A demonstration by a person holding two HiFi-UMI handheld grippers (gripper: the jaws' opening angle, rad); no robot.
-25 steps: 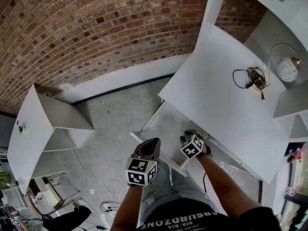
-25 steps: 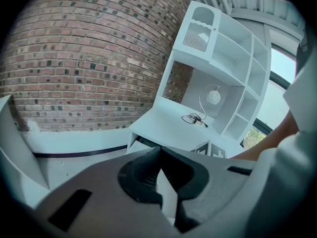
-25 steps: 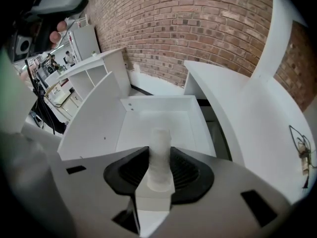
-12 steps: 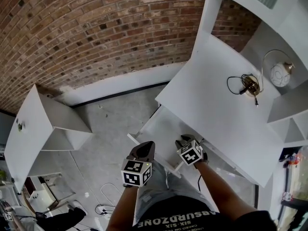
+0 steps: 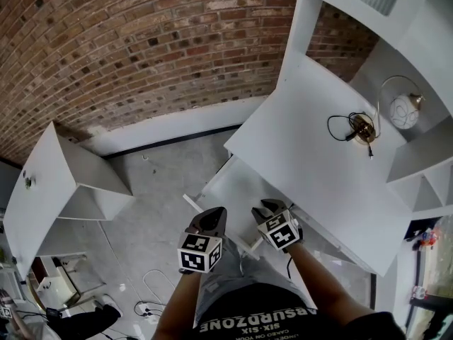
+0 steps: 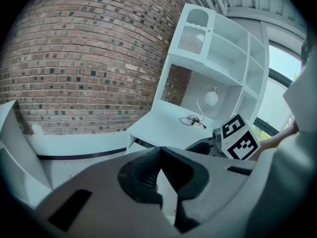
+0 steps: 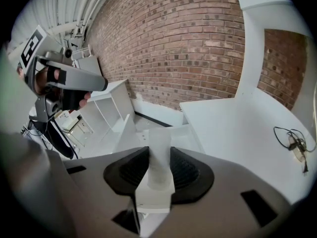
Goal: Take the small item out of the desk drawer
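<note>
The desk drawer stands pulled out under the white desk top. Over the drawer's front right corner, my right gripper is shut on a small white block. In the right gripper view the block stands upright between the dark pads, and the open drawer lies beyond it. My left gripper hangs just left of the drawer front, over the floor. Its jaws meet at the tips with nothing in them.
A coiled black cable and a round lamp globe lie at the back of the desk, under white shelving. A white cabinet lies tipped on the grey floor at left. A brick wall runs behind.
The head view has drifted, so the desk and both grippers sit a little further left in frame. The right gripper keeps its hold on the white block.
</note>
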